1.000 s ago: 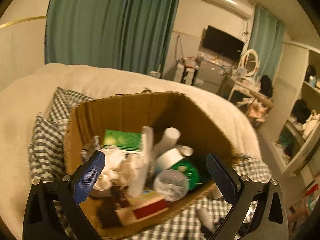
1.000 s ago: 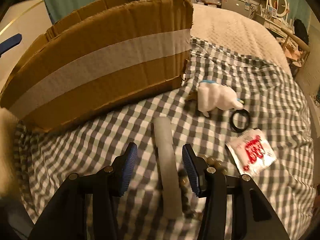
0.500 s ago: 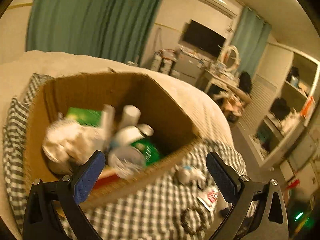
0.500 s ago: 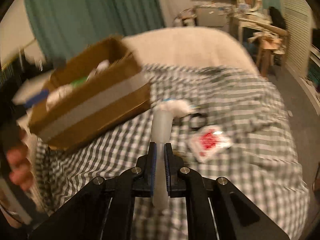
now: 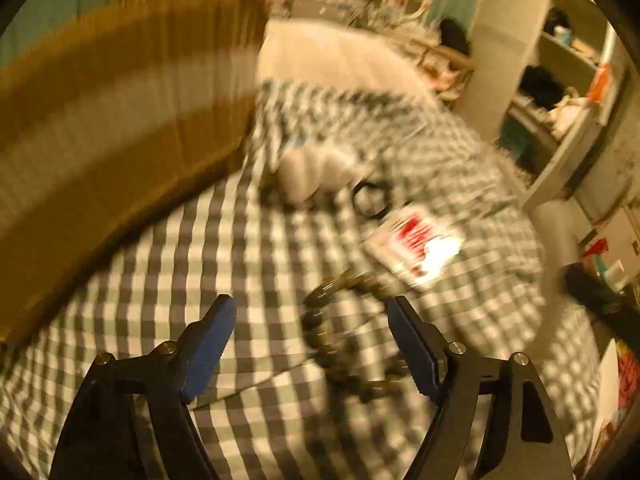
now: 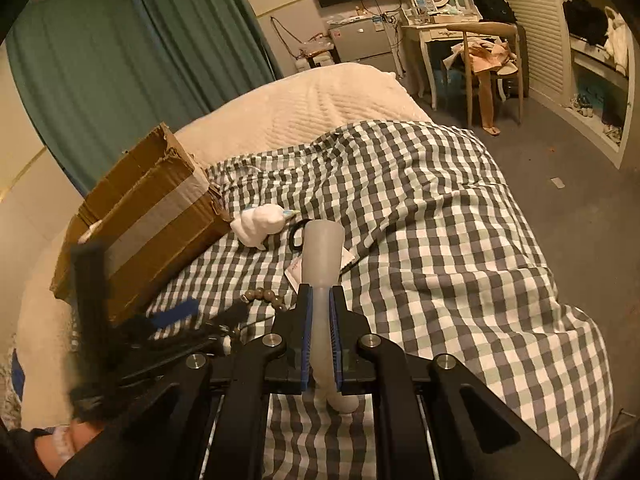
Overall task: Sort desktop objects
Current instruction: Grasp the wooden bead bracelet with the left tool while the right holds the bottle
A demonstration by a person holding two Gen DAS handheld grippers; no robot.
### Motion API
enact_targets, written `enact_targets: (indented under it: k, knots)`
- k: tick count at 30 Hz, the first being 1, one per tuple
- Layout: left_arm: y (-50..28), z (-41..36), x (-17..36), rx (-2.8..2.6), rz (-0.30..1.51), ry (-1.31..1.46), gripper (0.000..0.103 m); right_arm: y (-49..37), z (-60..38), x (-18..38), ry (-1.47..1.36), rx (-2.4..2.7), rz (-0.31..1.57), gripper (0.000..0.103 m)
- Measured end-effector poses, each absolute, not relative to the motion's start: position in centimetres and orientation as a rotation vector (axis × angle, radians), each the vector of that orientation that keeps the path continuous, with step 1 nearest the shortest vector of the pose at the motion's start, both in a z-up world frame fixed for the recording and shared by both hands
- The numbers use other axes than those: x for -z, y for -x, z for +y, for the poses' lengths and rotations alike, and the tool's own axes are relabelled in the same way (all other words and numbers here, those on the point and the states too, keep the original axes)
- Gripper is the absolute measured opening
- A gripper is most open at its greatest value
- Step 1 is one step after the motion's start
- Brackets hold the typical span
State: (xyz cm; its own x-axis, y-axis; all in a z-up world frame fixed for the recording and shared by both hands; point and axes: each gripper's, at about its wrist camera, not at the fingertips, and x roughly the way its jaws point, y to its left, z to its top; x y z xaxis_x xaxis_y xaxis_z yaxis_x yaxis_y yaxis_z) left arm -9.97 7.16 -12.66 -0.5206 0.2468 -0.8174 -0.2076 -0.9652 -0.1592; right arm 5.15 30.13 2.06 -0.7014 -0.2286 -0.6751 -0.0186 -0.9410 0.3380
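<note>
Left wrist view has swung off the box interior seen half a second ago: cardboard box now fills 10 o'clock as a blurred outer wall, contents out of sight. Left gripper spread wide, nothing between its blue pads, low over the checked cloth. Bead bracelet sits between the fingers, nearer the 3 o'clock pad; contact not readable through motion blur. Past it toward 1 o'clock: red-and-white sachet, black ring, white lump, all smeared.

Right wrist view is sharp now, where 0.5 s ago it was blurred. Right gripper pinched tight on the translucent tube, as before; tube runs up to 12 o'clock, lifted clear of the cloth, its lower end poking out below the pads. The tube hides most of the sachet and part of the ring. White lump just beside the box corner at 11 o'clock. Beads at 10 o'clock, partly hidden by the other gripper, which is blurred and cut off; a hand shows at the 7 o'clock edge.
</note>
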Motion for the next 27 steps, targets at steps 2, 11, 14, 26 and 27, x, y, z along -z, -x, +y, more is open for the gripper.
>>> enact_targets:
  k: [2, 11, 14, 26, 27]
  knots:
    - [10.3, 6.9, 13.6, -2.544, -0.057, 1.396, 0.07, -5.0, 30.4, -1.7, -1.151, 2.736, -0.508, 0.009]
    - [8.0, 10.2, 10.6, -2.512, 0.261, 1.198, 0.011, -5.4, 31.4, -0.9, -1.14, 2.712, -0.571, 0.009]
    - [7.4, 9.4, 8.8, -2.514, 0.193, 1.143, 0.011, -5.6, 31.3, -1.3, -1.12, 2.714, -0.573, 0.009]
    - [8.8, 5.8, 2.8, -2.578, -0.052, 1.041, 0.011, -6.1, 27.9, -4.9, -1.056, 2.718, -0.452, 0.009]
    - [8.9, 5.5, 2.5, -2.577, -0.07, 1.038, 0.011, -6.2, 27.5, -5.3, -1.044, 2.716, -0.446, 0.009]
